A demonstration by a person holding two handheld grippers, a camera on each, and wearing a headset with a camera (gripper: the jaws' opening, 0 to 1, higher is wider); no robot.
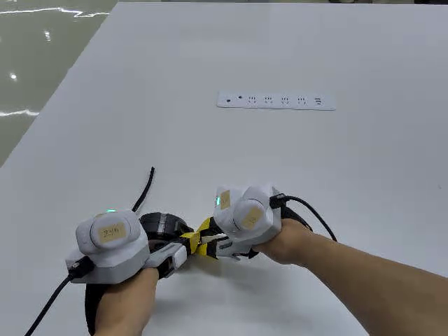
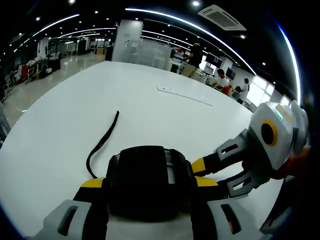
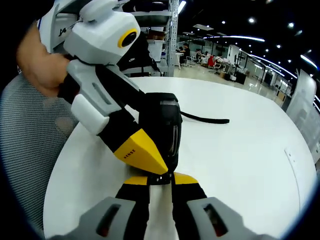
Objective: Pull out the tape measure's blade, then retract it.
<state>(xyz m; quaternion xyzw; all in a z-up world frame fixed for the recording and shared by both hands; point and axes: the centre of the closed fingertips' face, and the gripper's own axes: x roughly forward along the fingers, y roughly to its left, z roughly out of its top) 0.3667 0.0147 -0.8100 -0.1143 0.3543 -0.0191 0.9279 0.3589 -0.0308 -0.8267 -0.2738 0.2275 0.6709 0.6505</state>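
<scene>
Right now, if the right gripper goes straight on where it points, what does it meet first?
The tape measure: its black case sits directly ahead of the right gripper, apparently touching its tips, and is clamped in the left gripper. Beyond it lies bare table.

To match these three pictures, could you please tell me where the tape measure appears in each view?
Head view: tape measure low, left of centre.
Left gripper view: tape measure low centre, clamped between the jaws.
Right gripper view: tape measure at centre, just above the jaws' yellow tips.
Shared landmark: the black strap lying beside it.
</scene>
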